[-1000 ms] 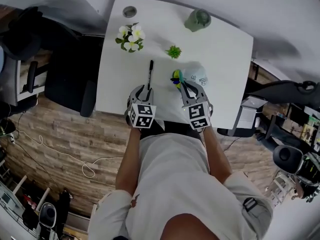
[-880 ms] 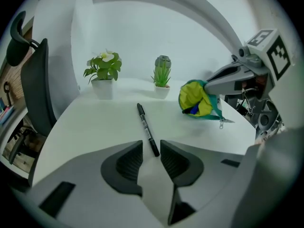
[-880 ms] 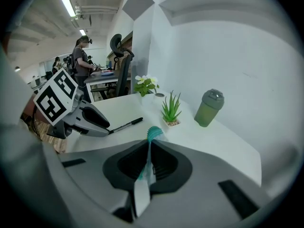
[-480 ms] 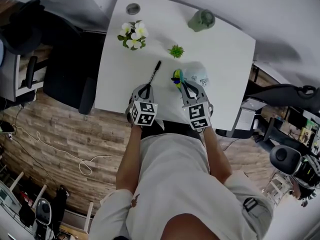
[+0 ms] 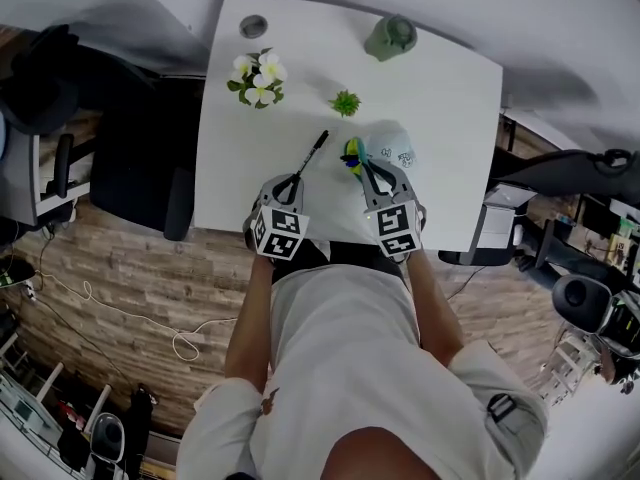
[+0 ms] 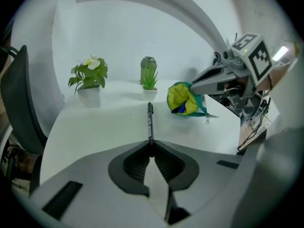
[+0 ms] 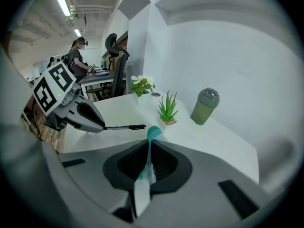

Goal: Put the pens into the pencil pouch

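A black pen (image 5: pixel 311 154) sticks out from my left gripper (image 5: pixel 292 181), which is shut on its near end. In the left gripper view the pen (image 6: pixel 150 121) points away from the jaws toward the plants, with the pouch (image 6: pixel 185 99) to its right showing a yellow-green opening. The light blue pencil pouch (image 5: pixel 387 152) lies on the white table (image 5: pixel 440 118). My right gripper (image 5: pixel 367 172) is shut on the pouch's teal edge (image 7: pixel 153 133) at the opening. From the right gripper view, the left gripper (image 7: pixel 71 112) holds the pen (image 7: pixel 126 127) level just left of that edge.
A pot of white flowers (image 5: pixel 258 76), a small green plant (image 5: pixel 346 103), a green lidded cup (image 5: pixel 392 38) and a grey round cap (image 5: pixel 253 26) stand at the table's far side. A black chair (image 5: pixel 135 158) is at the left edge.
The left jaws have closed on the pen. The pen's far end has swung right, toward the pouch opening. The right gripper has kept still on the pouch.
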`<state>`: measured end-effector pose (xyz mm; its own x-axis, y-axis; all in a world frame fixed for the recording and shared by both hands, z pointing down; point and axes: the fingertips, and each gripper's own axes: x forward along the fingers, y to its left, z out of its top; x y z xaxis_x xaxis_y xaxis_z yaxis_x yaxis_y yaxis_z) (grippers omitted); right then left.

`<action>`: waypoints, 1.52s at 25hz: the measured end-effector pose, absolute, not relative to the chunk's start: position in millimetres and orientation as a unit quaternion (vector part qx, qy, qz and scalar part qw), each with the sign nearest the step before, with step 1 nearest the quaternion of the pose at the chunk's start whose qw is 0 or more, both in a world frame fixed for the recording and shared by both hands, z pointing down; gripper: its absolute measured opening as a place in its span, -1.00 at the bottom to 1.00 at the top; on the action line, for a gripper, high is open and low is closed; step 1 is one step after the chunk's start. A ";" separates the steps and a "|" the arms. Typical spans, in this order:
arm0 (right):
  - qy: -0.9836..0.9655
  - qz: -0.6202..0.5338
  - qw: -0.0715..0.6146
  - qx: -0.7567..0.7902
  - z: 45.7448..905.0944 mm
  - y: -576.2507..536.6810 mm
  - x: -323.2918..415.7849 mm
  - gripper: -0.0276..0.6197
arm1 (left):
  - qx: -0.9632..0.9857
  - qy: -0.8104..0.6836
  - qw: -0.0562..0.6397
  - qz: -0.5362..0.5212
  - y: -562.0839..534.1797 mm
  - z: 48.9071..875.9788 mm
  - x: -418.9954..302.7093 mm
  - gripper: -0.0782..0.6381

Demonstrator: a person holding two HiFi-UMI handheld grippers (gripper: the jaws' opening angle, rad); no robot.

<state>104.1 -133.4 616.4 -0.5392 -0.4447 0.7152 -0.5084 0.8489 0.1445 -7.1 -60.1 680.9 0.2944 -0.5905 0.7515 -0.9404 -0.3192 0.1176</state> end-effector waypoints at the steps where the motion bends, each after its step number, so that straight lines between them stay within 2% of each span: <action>1: -0.876 0.042 0.394 0.274 616.1 -133.3 104.2 -0.85 | 0.761 -0.498 0.281 0.308 -59.6 676.3 -6.4 -0.71; 19: -0.868 0.041 0.394 0.301 603.9 -128.2 110.1 -0.86 | 0.854 -0.309 0.218 0.357 -56.1 639.8 33.2 -0.71; 38: -0.872 0.027 0.392 0.291 601.3 -118.4 110.6 -0.86 | 0.878 -0.251 0.198 0.355 -104.5 643.7 95.9 -0.71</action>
